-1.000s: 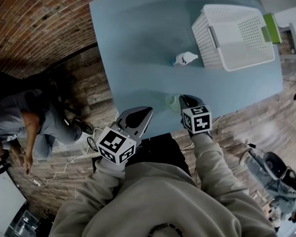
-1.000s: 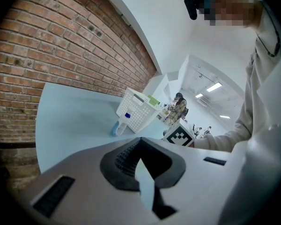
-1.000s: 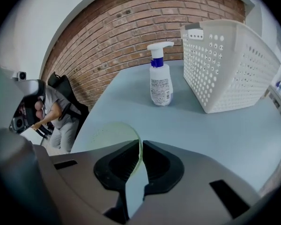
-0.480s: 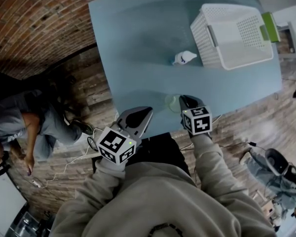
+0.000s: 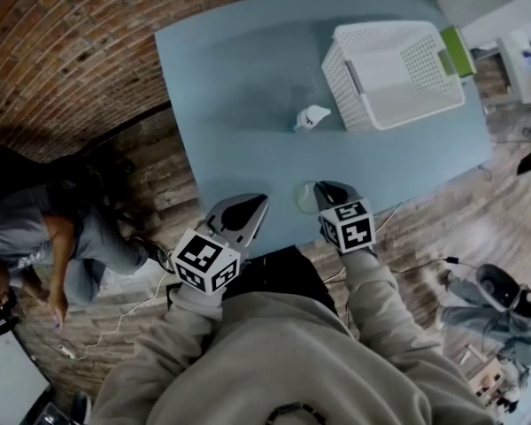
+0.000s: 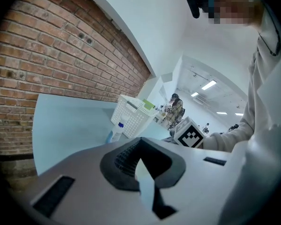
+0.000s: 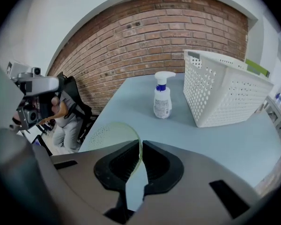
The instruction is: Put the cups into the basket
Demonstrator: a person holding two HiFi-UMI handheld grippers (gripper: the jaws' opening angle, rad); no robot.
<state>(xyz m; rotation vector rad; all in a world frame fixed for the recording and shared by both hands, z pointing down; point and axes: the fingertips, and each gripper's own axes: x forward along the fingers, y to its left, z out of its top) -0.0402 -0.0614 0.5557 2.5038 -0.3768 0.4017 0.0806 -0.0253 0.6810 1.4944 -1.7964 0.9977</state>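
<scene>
A pale blue bench (image 5: 239, 104) is shown from above, with a brick wall (image 7: 178, 27) along its far side. A white perforated basket (image 5: 394, 73) is set upright near the far right corner of the bench, open side up. The left gripper (image 5: 248, 204) is held over the near edge of the bench, and its fingers (image 6: 124, 158) are seen pressed together at the tips with nothing between them. The right gripper (image 5: 323, 191) is held just beside it, to the right and pointing steeply down. A white spray bottle (image 5: 311, 117) with a blue collar is stood near the left wall of the basket, apart from it. A translucent pale green cup (image 5: 304, 197) is located at the near edge of the bench, well apart from the basket. Its thin wall is clamped between the right fingers (image 7: 117, 165), one inside the cup and one outside, with the rim (image 7: 131, 132) rising just above them.
</scene>
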